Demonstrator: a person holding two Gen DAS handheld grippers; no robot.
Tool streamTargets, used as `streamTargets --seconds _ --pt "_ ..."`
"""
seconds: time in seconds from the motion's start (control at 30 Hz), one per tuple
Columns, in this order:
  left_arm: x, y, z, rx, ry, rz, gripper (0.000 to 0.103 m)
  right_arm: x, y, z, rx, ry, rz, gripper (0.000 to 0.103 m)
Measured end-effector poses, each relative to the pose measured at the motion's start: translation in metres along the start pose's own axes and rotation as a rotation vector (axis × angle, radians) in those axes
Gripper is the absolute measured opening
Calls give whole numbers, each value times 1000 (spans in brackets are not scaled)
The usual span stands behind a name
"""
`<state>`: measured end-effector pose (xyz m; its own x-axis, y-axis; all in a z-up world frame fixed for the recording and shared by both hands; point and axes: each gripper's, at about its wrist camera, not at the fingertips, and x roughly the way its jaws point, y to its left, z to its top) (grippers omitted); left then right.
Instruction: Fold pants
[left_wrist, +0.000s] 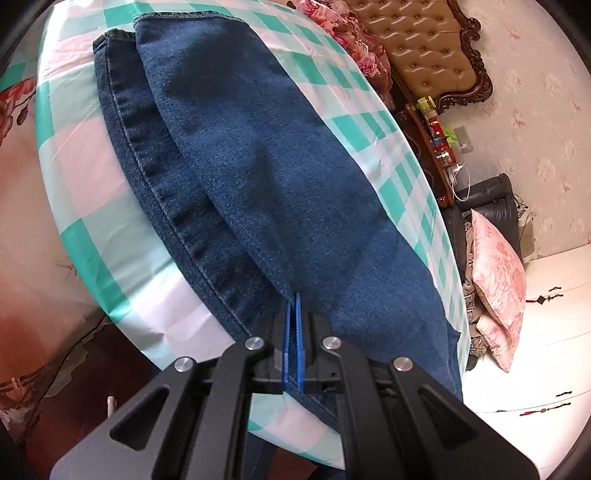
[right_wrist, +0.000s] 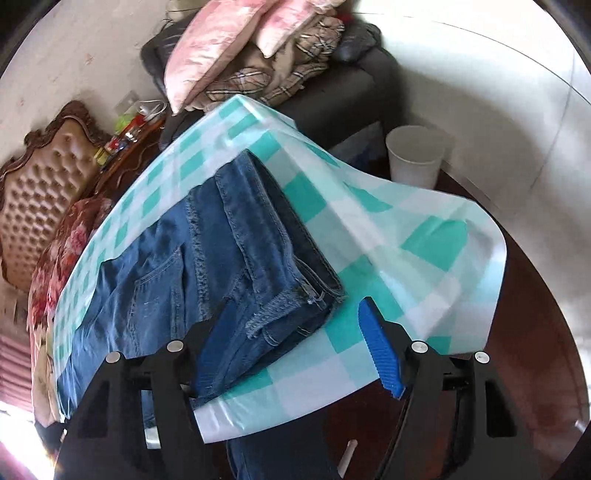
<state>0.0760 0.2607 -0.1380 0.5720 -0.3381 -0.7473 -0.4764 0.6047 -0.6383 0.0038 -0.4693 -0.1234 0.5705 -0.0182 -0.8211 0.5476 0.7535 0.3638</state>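
Observation:
Dark blue jeans (left_wrist: 258, 155) lie lengthwise on a teal-and-white checked cloth (left_wrist: 81, 177), one leg folded over the other. In the left wrist view my left gripper (left_wrist: 293, 301) is shut at the near end, and the top leg's edge runs straight into its blue pads (left_wrist: 287, 347). The right wrist view shows the waist end of the jeans (right_wrist: 236, 236), with pocket and zipper showing. My right gripper (right_wrist: 301, 304) stands open around the waistband corner. One pad (right_wrist: 380, 350) hangs over the cloth and the other lies against the denim.
A white cup (right_wrist: 415, 158) stands beyond the checked cloth (right_wrist: 406, 229), at the edge of the dark round table (right_wrist: 535, 332). Pink pillows (right_wrist: 207, 51) and folded blankets pile on a black sofa (right_wrist: 347, 92). A tufted headboard (left_wrist: 421, 48) and a cluttered nightstand (left_wrist: 439, 136) stand behind.

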Motion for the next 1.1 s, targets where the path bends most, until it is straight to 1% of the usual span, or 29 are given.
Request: streamTargets --seconds 0.03,0.13,0.17,0.2,0.23,0.27,0.3,0.47,0.57,0.87,1.03,1.1 --pt "1 0 0 -4 4 3 2 3 0 -1 -4 2 -3 68" --pt "4 2 -1 -17 12 9 2 12 4 -2 -2 -20 -49 67" --pt "5 1 0 -14 13 13 2 14 5 -3 -4 -27 -63 59" --pt "5 0 0 -10 14 18 2 17 7 -3 -13 -27 -73 42" --pt "6 -1 0 -7 15 22 2 18 8 -3 -23 -30 -83 38" --pt "7 -2 0 -5 16 27 2 16 14 -4 -56 -58 -127 29" --pt "8 -2 1 -6 18 33 2 14 17 -5 -73 -74 -145 20" --pt "9 -2 2 -15 22 46 2 2 32 -6 -140 -143 -195 17" --pt "7 -5 2 -14 22 49 2 -7 38 -6 -171 -175 -206 16" --pt "-2 -12 7 -2 12 35 2 -21 47 -7 -206 -208 -212 15" --pt "-21 -15 3 -5 -31 12 2 -32 53 -10 -233 -237 -226 15" --pt "-23 -13 1 -5 -31 15 2 -31 53 -10 -240 -238 -241 15"
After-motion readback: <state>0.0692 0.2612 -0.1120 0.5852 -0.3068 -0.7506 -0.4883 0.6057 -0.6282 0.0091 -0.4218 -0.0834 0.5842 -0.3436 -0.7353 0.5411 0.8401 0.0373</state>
